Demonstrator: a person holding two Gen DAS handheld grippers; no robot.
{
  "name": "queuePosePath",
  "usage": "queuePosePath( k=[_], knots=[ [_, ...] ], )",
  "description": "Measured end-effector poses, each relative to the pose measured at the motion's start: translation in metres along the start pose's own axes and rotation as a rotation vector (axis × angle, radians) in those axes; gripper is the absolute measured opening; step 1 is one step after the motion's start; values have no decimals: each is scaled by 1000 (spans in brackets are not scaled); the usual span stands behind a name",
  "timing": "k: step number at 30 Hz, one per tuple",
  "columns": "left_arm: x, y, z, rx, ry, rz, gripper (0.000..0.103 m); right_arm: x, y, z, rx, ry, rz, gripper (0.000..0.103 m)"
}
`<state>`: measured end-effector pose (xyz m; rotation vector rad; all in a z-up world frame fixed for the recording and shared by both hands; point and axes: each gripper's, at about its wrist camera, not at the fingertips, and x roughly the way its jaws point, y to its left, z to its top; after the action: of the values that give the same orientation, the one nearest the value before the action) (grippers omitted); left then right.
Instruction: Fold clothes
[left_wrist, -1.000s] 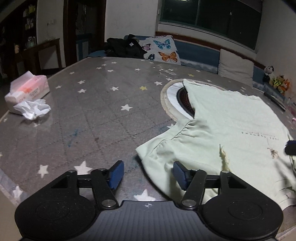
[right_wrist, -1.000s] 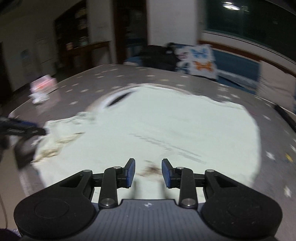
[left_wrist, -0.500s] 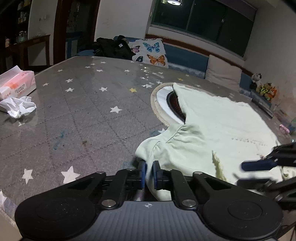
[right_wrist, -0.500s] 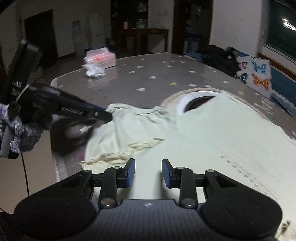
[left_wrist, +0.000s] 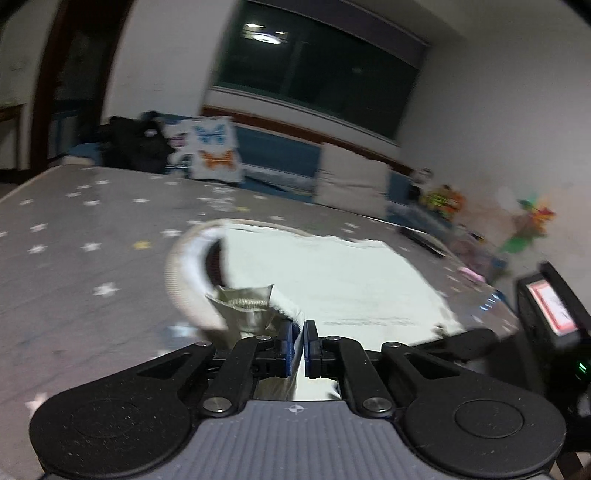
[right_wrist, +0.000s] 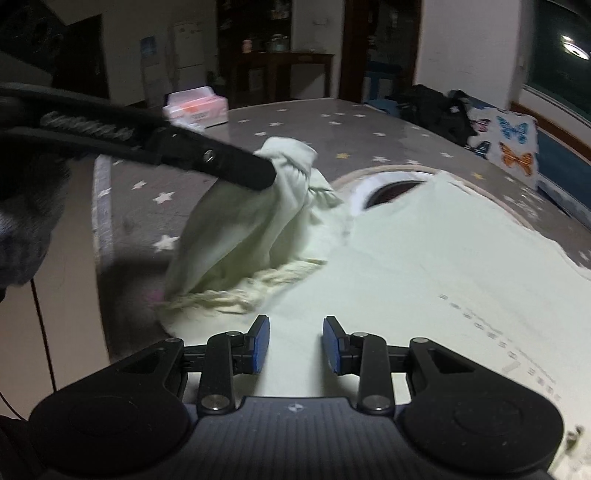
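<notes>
Two views examined. Left wrist view (blurred): the left hand-held gripper (left_wrist: 298, 345) is pinched tight on a bunched sleeve (left_wrist: 247, 306) of the pale green shirt (left_wrist: 332, 280), which lies spread on the grey star-patterned surface (left_wrist: 81, 236). Right wrist view: the right hand-held gripper (right_wrist: 295, 343) hovers over the shirt's (right_wrist: 424, 280) body with its fingers spread and nothing between them; the sleeve (right_wrist: 258, 221) is lifted off the surface (right_wrist: 147, 206). A tissue box (right_wrist: 195, 107) sits at the far edge.

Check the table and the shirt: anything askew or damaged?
The pale green shirt lies partly over a round insert set in the table, not flat on the starred tablecloth. Its hem looks frayed. The left gripper holds one sleeve raised.
</notes>
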<state>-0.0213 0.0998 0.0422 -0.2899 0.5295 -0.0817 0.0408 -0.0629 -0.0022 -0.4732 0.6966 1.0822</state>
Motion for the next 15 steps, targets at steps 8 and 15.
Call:
queuePosePath(
  k=[8, 15],
  knots=[
    [12, -25, -21, 108, 117, -98, 11, -20, -37, -16, 77, 5, -88, 32],
    [11, -7, -15, 118, 118, -4, 11, -30, -59, -4, 132, -48, -106, 32]
  ],
)
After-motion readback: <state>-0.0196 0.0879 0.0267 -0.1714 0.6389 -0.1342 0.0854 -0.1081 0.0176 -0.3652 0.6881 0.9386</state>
